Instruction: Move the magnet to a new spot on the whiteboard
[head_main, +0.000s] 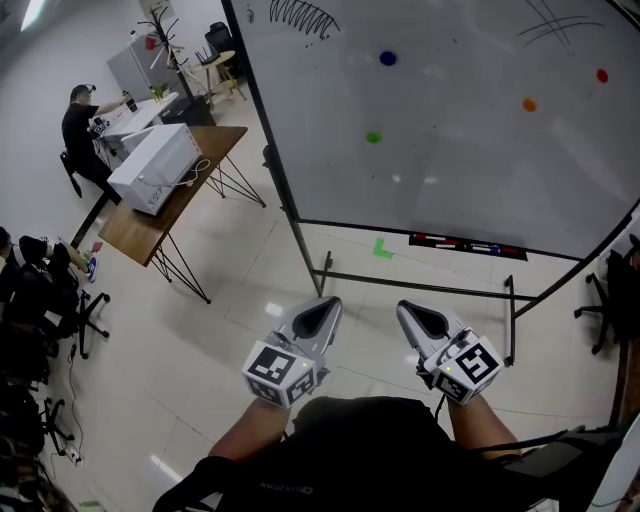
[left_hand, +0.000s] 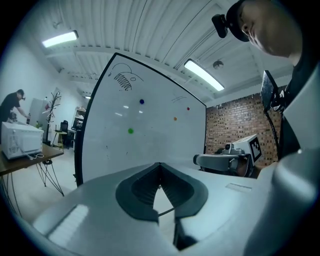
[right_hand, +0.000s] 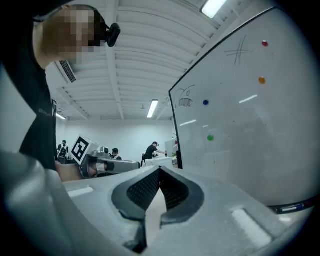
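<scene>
I hold both tools low in front of me, side by side, aimed toward the whiteboard (head_main: 460, 190) but well apart from it; my left gripper (head_main: 322, 310) has its jaws pressed together, nothing between them; my right gripper (head_main: 413, 314) is likewise closed and empty; on the board sit a blue magnet (head_main: 388, 58), a green magnet (head_main: 373, 137) below it, an orange magnet (head_main: 529, 104) and a red magnet (head_main: 602, 75) further right.

Left tongs (head_main: 324, 305), right tongs (head_main: 409, 309) both closed, empty, level, side by side.
</scene>
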